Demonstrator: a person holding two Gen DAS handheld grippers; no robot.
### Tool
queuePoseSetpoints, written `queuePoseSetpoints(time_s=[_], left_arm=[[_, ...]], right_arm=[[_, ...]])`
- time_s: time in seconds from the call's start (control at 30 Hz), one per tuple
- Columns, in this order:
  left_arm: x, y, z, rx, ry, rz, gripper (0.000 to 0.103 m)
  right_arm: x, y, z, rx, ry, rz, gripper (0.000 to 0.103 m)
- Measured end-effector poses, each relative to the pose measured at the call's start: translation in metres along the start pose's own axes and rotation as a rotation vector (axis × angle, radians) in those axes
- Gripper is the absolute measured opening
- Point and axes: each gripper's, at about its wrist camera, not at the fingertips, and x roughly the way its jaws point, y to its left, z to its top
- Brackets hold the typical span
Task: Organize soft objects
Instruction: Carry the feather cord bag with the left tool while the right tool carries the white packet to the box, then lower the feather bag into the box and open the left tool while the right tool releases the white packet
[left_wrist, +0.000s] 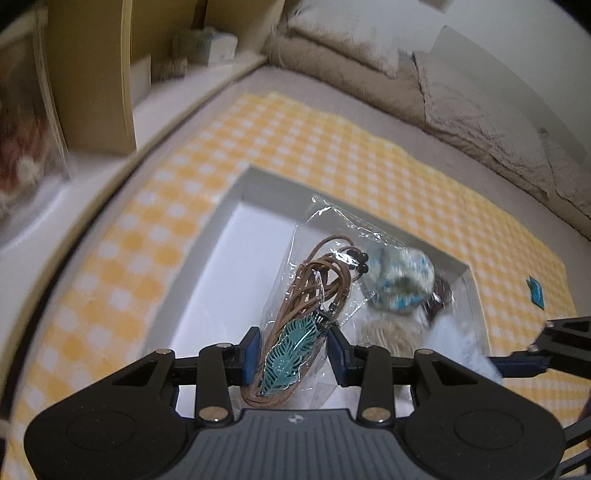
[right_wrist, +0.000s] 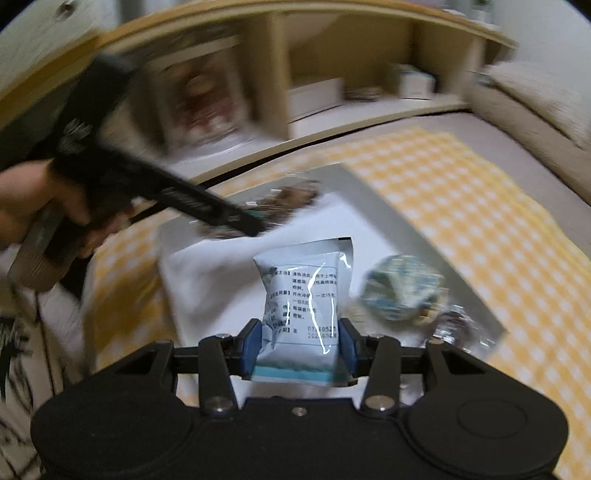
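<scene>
From the left wrist camera, the left gripper (left_wrist: 293, 352) is clamping a clear plastic bag (left_wrist: 325, 266) that is carrying coiled brown cord (left_wrist: 314, 280) and a teal feather-shaped pendant (left_wrist: 286, 350), its blue pads (left_wrist: 251, 354) pressing on the bag's lower end. The bag is hanging over a shallow white box (left_wrist: 207, 273), which is sitting on a yellow-and-white checked cloth (left_wrist: 295, 129) spread across a grey bed surface. Inside the box, to the right of the bag, a blue-and-white patterned fabric ring (left_wrist: 400, 282) is lying blurred, with a pale fluffy item (left_wrist: 388, 332) just below it. The tip of the right gripper (left_wrist: 546, 347) is entering at the right edge. Beige pillows (left_wrist: 354, 48) are lining the far side, and a wooden shelf (left_wrist: 96, 66) is standing at left

From the right wrist camera, the right gripper (right_wrist: 301, 349) is squeezing a small white sachet (right_wrist: 303, 295) printed with black text and edged in teal, holding it upright by its lower part above the white box (right_wrist: 354, 192). The patterned fabric ring (right_wrist: 400, 291) is lying to the right of the sachet, beside a crinkled silvery wrapper (right_wrist: 456, 328). At upper left, a person's hand (right_wrist: 40, 199) is gripping the left gripper's handle, its front reaching over the box's far corner; its jaws are too blurred here to judge. The wooden shelf (right_wrist: 273, 74) is running along behind the checked cloth (right_wrist: 480, 206)
</scene>
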Motion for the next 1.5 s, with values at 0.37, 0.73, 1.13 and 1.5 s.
queuePoseSetpoints(time_s=[0.37,0.73,1.13,1.5], left_arm=[[0.006,0.013,-0.024,-0.079,0.060,-0.019,0.040],[0.013,0.002,-0.034,-0.116,0.064,0.032,0.040],[0.009,-0.010,-0.043,-0.114,0.055,0.068,0.073],[0.005,-0.015,-0.041,-0.057,0.055,0.089,0.088]], right_arm=[[0.034,0.026,-0.007,-0.205,0.118,0.145,0.046],[0.029,0.020,-0.004,-0.159,0.129,0.132,0.042],[0.059,0.027,-0.015,-0.155,0.235,0.111,0.016],[0.060,0.028,-0.017,-0.114,0.247,0.105,0.016]])
